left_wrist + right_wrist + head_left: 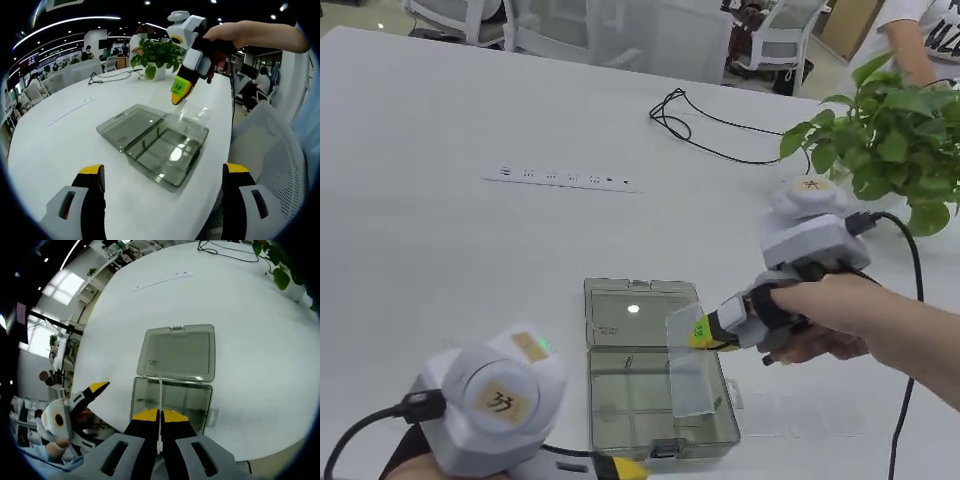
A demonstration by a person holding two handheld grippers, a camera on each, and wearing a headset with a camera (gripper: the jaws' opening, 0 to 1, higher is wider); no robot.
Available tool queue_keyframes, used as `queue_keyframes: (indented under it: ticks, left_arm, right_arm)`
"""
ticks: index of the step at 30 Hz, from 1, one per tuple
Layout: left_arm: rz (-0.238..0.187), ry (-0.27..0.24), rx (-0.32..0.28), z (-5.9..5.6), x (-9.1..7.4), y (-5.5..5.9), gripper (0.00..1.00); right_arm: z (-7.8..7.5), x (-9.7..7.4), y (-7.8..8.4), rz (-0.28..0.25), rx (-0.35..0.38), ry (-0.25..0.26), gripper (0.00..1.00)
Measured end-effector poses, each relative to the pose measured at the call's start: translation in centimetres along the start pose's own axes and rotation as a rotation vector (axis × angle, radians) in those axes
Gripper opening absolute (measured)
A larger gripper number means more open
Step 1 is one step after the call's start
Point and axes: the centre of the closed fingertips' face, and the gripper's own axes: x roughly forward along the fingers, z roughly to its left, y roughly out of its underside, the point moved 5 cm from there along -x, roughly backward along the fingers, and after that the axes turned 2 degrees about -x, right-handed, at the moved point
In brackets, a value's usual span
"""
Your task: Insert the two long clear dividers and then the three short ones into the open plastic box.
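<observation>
1. Your right gripper (700, 335) is clamped on the upper edge of a clear divider (692, 375), and the sheet hangs down from the jaws over the right part of the open plastic box (592, 410)
2. The box sits by the near edge of the table (440, 250), its lid (640, 315) folded flat toward the far edge
3. In the right gripper view the divider (160, 395) shows edge-on as a thin line running straight out from the closed tips (160, 415), across the box (134, 395) from its near wall toward the hinge and lid (177, 352)
4. That is the relation to watch: the sheet's long axis points at the hinge, so it should go straight down into slots in the near and hinge-side walls, which is my judgement
5. From the left gripper view the divider (192, 112) is tilted, with its lower edge about at the rim of the box (150, 167); whether it touches I cannot tell, nor whether it is a long or a short piece
6. Your left gripper (615, 468) waits at the near edge, jaws spread wide and empty (163, 170), pointing at the box
7. It is the nearer one to steady the box; the right gripper (178, 95) is above the far right corner
</observation>
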Motion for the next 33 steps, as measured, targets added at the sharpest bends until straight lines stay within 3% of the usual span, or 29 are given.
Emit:
queue_keyframes:
  ticks: [2,6,14,25,33]
  left_arm:
    - [-0.001,0.002,-0.002,0.0,0.0,0.1,0.99]
    - [-0.004,0.005,-0.008,-0.1,-0.1,0.4,0.98]
    - [-0.008,0.009,-0.017,-0.1,-0.2,0.8,0.98]
    - [-0.009,0.018,-0.027,-0.3,-0.1,1.2,0.97]
    - [-0.008,0.010,-0.039,-0.1,-0.3,1.5,0.97]
  right_arm:
    - [-0.2,0.2,0.1,0.029,0.033,0.005,0.02]
    - [-1.4,1.0,0.2,0.097,0.029,0.043,0.02]
    - [-2.1,1.1,0.5,0.161,0.037,0.104,0.02]
    - [-2.5,1.8,0.5,0.216,0.023,0.164,0.02]
    - [-2.8,2.5,0.5,0.243,0.030,0.178,0.02]
